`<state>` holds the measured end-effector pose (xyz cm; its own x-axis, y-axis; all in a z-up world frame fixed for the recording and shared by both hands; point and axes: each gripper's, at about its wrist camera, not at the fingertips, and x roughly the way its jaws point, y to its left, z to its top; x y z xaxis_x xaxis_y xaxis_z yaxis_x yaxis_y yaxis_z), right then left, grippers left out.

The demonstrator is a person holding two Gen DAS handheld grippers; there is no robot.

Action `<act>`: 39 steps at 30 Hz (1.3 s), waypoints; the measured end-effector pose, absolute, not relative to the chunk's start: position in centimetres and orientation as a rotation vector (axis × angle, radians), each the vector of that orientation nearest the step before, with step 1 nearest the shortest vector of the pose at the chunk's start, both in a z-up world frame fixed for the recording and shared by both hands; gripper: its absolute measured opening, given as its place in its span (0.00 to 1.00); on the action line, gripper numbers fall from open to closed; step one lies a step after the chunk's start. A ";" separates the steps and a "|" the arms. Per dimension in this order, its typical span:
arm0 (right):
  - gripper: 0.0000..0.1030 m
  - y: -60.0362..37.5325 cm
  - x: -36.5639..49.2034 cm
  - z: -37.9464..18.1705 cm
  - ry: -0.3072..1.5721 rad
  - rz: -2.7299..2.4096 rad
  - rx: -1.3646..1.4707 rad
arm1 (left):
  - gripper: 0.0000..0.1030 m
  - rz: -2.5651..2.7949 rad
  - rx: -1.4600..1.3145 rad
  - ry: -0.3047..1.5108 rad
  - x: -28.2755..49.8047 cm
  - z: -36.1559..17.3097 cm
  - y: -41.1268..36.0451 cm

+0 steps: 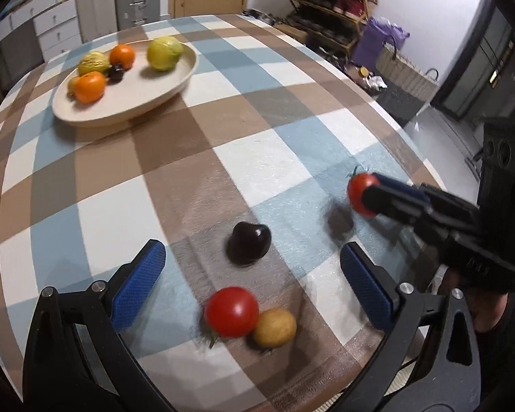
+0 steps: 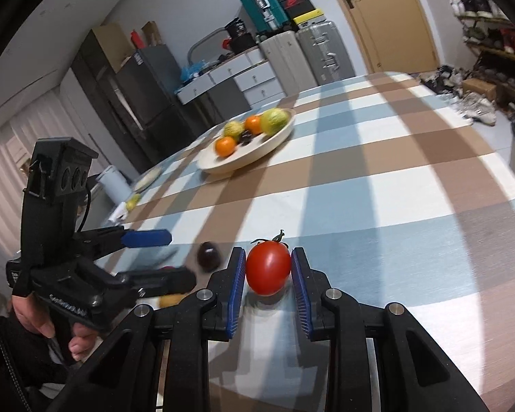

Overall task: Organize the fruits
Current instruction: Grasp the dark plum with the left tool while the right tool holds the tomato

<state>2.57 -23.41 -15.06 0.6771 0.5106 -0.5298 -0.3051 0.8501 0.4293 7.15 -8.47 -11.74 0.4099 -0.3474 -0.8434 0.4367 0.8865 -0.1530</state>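
Black claw, blue ribbed pads, silver pivot screws.

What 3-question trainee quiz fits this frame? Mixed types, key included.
1. True or false: the right gripper is shut on a tomato.
2. Which loose fruit lies nearest between the left gripper's fingers? A) dark plum B) orange C) green fruit
3. Fill in: a second red tomato on the tablecloth touches a ____ fruit.

Key: 1 true; 2 A; 3 yellow-brown. The plate already holds the oranges and green fruits.
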 end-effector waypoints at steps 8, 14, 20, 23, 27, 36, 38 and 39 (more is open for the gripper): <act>0.27 -25.8 2.8 -15.0 0.666 0.433 0.345 | 0.70 -0.537 0.065 1.093 9.0 -12.6 -8.8; 0.27 -25.7 3.2 -14.8 0.651 0.455 0.344 | 0.48 -0.559 0.057 1.105 9.3 -12.8 -8.6; 0.27 -25.7 3.3 -14.8 0.646 0.455 0.348 | 0.21 -0.581 0.091 1.111 9.5 -12.9 -8.9; 0.27 -25.6 3.3 -14.9 0.647 0.456 0.352 | 0.21 -0.590 0.095 1.105 9.4 -12.9 -8.9; 0.27 -25.4 3.2 -14.8 0.647 0.458 0.348 | 0.21 -0.588 0.096 1.093 9.3 -12.7 -8.7; 0.27 -24.9 4.0 -14.2 0.641 0.478 0.338 | 0.21 -0.587 0.071 1.062 9.7 -11.5 -7.6; 0.27 -24.6 4.4 -13.8 0.635 0.487 0.333 | 0.21 -0.586 0.063 1.055 9.9 -11.2 -7.2; 0.27 -24.4 4.6 -13.7 0.633 0.492 0.328 | 0.21 -0.580 0.064 1.052 10.1 -11.1 -7.0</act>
<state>4.60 -24.42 -13.66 0.6987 0.5299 -0.4807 -0.3350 0.8360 0.4347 10.08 -6.99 -11.10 0.3614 -0.4199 -0.8325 0.4792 0.8496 -0.2206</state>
